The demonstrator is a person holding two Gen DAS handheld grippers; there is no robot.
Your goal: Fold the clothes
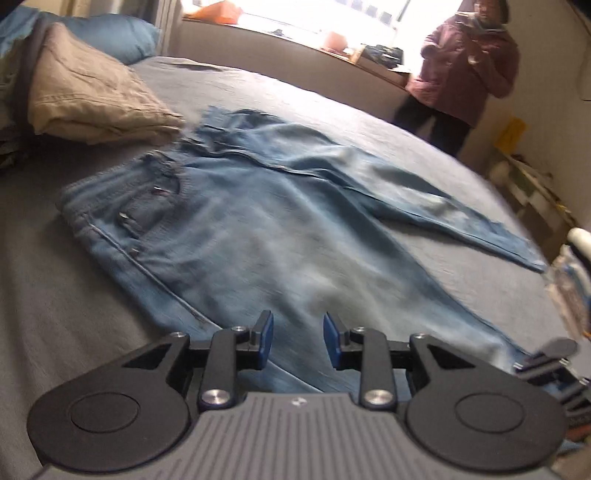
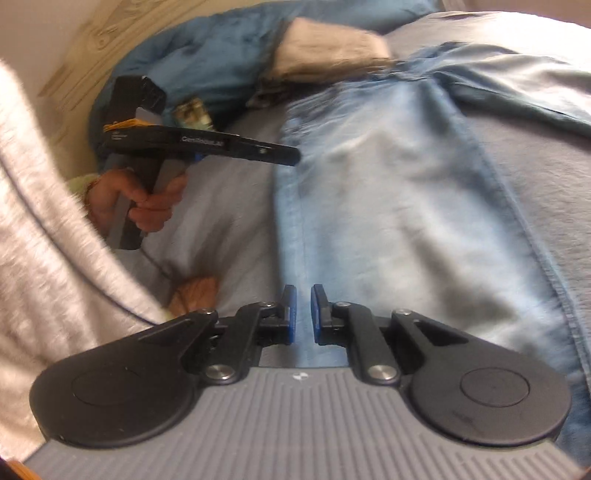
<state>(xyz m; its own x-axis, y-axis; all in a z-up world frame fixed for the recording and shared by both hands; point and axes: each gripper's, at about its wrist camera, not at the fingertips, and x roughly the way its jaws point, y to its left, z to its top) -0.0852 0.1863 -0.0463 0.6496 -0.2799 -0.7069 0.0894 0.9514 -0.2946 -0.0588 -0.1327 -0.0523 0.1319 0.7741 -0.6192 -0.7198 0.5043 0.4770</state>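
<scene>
Light-blue jeans [image 1: 258, 229] lie spread flat on the grey bed sheet [image 1: 55, 295], waistband to the left and one leg angled off to the right. My left gripper [image 1: 298, 321] hovers over the near edge of the jeans, jaws open with nothing between the blue pads. In the right wrist view the jeans [image 2: 388, 184] run away from me. My right gripper [image 2: 303, 295] sits low over their left seam, its pads a narrow gap apart and gripping nothing. The left gripper [image 2: 288, 155] shows side-on there, held by a hand [image 2: 147, 206].
A folded beige garment [image 1: 92, 92] rests at the far left beside a blue pillow [image 1: 122, 33]. A person in a maroon jacket [image 1: 469, 70] stands past the bed's far side. A grey-sweatered torso [image 2: 44, 221] fills the left of the right wrist view.
</scene>
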